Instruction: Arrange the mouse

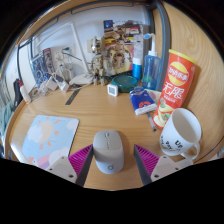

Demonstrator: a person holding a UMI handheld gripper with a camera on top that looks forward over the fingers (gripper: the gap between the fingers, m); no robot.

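One gripper (pixel 110 160), fingers spread wide, gripping nothing. One grey mouse (pixel 108 150) resting on the wooden desk (pixel 90 112) between the pads, a gap at either side. One mouse mat (pixel 48 137) beside it. One white mug (pixel 180 132). One red crisp tube (pixel 173 85).

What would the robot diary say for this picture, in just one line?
task: arrange mouse | gripper: open | mouse: on desk between jaws, not gripped | mouse pad: beside it

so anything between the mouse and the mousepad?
Nothing visible. The mouse sits on the desk between the open tool's fingers, and the mousepad lies just beside it with bare desk between. The mug is on the other side.
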